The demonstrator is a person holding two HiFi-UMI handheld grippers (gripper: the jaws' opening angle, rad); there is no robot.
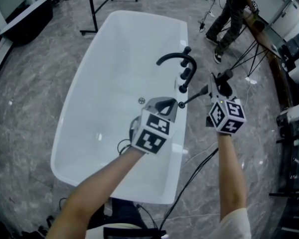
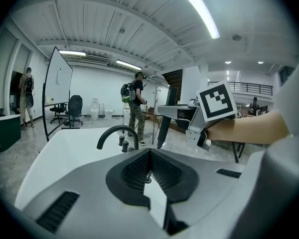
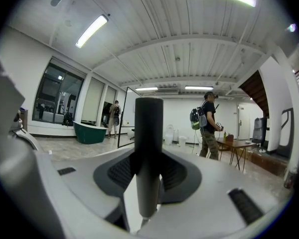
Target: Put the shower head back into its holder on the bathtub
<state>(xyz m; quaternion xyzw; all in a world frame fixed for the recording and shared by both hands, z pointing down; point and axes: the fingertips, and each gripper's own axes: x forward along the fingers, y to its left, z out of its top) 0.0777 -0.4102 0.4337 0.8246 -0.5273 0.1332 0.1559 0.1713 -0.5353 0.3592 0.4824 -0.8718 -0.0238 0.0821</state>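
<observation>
Beside the bathtub (image 1: 72, 133) rim, the right gripper (image 1: 217, 87) clamps the dark shower head (image 3: 148, 148) by its handle. Over the rim, near the faucet (image 1: 175, 59), the left gripper (image 1: 170, 106) hovers with its jaws pressed together.

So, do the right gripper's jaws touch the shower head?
Touching. The right gripper view shows the dark shower head standing upright inside the right gripper, with both jaws closed against its sides.
</observation>
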